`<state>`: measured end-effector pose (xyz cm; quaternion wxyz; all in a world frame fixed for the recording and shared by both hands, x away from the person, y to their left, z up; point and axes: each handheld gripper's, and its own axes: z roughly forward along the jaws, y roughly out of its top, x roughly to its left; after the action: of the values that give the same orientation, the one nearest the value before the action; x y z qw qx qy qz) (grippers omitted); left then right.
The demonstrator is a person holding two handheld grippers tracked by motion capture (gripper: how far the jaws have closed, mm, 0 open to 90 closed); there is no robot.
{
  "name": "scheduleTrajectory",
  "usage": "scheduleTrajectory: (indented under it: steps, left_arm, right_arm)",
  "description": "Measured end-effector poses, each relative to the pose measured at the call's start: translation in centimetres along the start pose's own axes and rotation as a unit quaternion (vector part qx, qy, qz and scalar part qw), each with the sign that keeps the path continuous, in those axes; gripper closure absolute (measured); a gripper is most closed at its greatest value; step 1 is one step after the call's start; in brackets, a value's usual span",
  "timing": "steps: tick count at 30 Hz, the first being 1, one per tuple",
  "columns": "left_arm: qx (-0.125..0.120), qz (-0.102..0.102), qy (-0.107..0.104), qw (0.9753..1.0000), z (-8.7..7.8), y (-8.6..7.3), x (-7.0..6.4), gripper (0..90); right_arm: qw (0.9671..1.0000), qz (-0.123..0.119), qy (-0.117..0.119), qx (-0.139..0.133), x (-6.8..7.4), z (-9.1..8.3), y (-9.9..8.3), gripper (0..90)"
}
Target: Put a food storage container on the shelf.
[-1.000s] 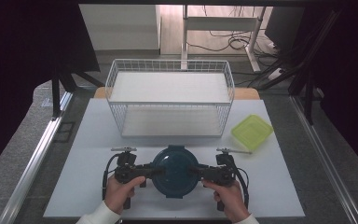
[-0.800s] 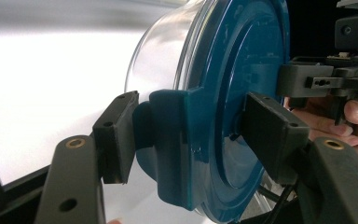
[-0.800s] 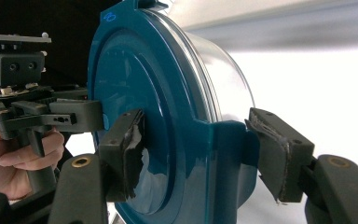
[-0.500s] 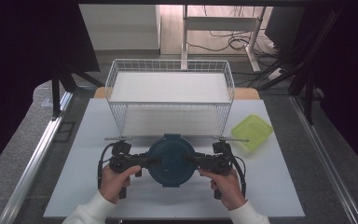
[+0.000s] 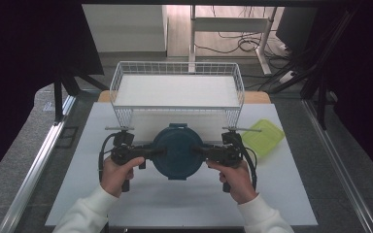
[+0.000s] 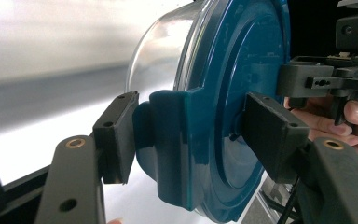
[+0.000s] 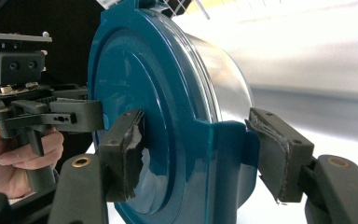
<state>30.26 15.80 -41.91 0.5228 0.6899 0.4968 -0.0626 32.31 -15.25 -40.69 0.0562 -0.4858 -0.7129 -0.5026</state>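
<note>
A round clear container with a dark blue lid (image 5: 177, 151) is held between my two grippers over the white table, just in front of the wire basket. My left gripper (image 5: 158, 151) is shut on the clip tab at its left side, and my right gripper (image 5: 197, 151) is shut on the tab at its right. In the left gripper view the jaws of the left gripper (image 6: 196, 135) pinch the blue lid (image 6: 223, 93) edge-on, with the clear bowl behind it. The right gripper (image 7: 198, 151) clamps the lid (image 7: 168, 93) the same way.
A white wire basket (image 5: 126, 116) stands at the back of the white table (image 5: 175, 208), close beyond the container. A flat yellow-green lid (image 5: 264, 136) lies at the right of the table. Dark curtains and metal rails flank both sides.
Both grippers have carried the blue-lidded container away from the person, toward the wire basket. The grip on it has stayed the same.
</note>
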Motion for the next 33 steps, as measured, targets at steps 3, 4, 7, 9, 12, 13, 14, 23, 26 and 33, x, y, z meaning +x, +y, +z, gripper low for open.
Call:
scheduleTrajectory:
  steps: [3, 4, 7, 9, 12, 13, 14, 23, 26, 33]
  left_arm:
    - [0.000, 0.005, 0.002, 1.0000, -0.2, 0.9, -0.1, 37.9]
    - [-0.001, 0.006, 0.003, 1.0000, -0.2, 1.0, -0.2, 37.9]
    - [-0.003, 0.007, 0.003, 1.0000, -0.3, 1.5, -0.2, 37.9]
    - [-0.004, 0.007, 0.002, 1.0000, -0.3, 1.6, -0.3, 37.9]
    - [-0.005, 0.011, 0.002, 0.9999, -0.4, 2.0, -0.4, 37.9]
    - [-0.006, 0.012, 0.003, 0.9999, -0.5, 2.2, -0.5, 37.9]
    - [-0.006, 0.012, 0.003, 0.9999, -0.5, 2.2, -0.5, 37.9]
    - [0.005, 0.010, 0.003, 0.9999, 0.2, 2.2, 0.1, 37.9]
    - [0.007, 0.006, 0.003, 1.0000, 0.5, 2.3, 0.4, 37.9]
    - [0.006, 0.010, 0.004, 0.9999, 0.4, 3.1, 0.3, 37.9]
  right_arm:
    - [1.0000, -0.002, 0.004, -0.006, 0.2, 0.0, 0.9, 37.5]
    - [1.0000, -0.003, 0.003, -0.007, 0.2, 0.0, 1.0, 37.5]
    - [1.0000, -0.004, 0.004, -0.008, 0.3, -0.1, 1.5, 37.4]
    - [0.9999, -0.005, 0.004, -0.010, 0.3, -0.1, 1.6, 37.5]
    - [0.9999, -0.007, 0.003, -0.011, 0.5, -0.2, 2.1, 37.5]
    - [0.9999, -0.007, 0.004, -0.012, 0.6, -0.3, 2.3, 37.5]
    - [0.9999, -0.007, 0.004, -0.012, 0.6, -0.3, 2.3, 37.5]
    - [1.0000, 0.000, 0.004, -0.008, -0.1, 0.1, 2.2, 37.5]
    - [1.0000, 0.004, 0.003, -0.005, -0.5, 0.4, 2.2, 37.5]
    - [1.0000, 0.004, 0.003, -0.007, -0.5, 0.4, 2.7, 37.5]
